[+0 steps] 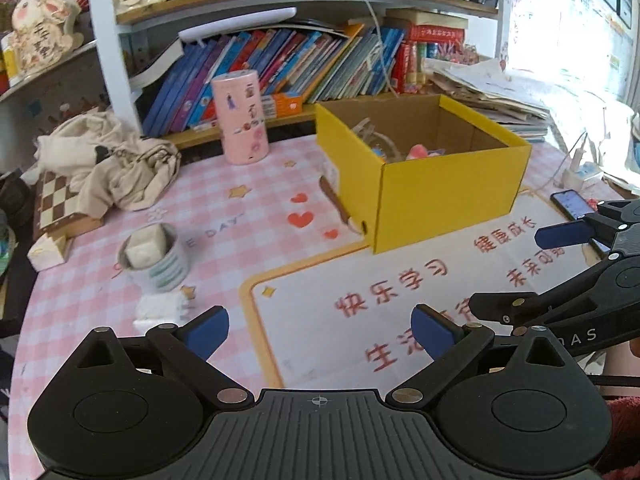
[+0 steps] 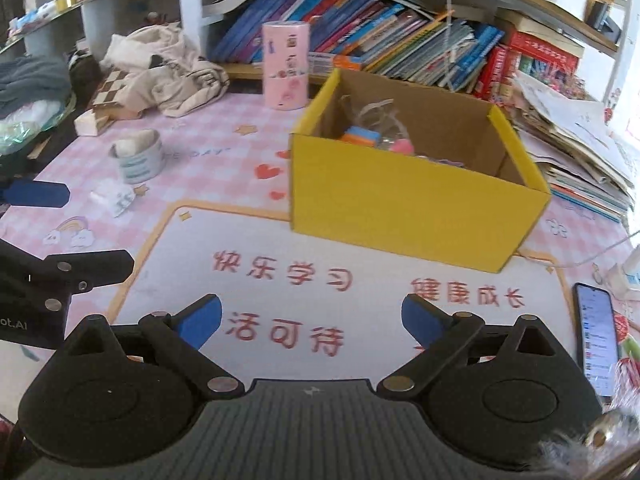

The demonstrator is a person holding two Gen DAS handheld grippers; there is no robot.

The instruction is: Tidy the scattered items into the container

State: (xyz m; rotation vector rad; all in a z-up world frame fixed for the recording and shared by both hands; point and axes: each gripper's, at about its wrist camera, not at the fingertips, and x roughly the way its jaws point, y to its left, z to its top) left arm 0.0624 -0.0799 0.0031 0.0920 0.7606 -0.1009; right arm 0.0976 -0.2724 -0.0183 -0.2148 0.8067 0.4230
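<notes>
The container is a yellow cardboard box with a plain brown interior, standing upright and open-topped on the surface. Inside lie small colourful items, including an orange-and-blue block, a pink piece and clear plastic. A brown stick-shaped item lies on the surface against the box's left wall. A crumpled white packet lies well apart from the box.

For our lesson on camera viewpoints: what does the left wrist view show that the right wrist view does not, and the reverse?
Only the left wrist view shows the brown stick-like item lying against the yellow box's left side. Only the right wrist view shows the orange and blue item inside the box, and the rainbow print. Both show the box, pink cylinder, striped cup, phone and both open grippers, left and right.
</notes>
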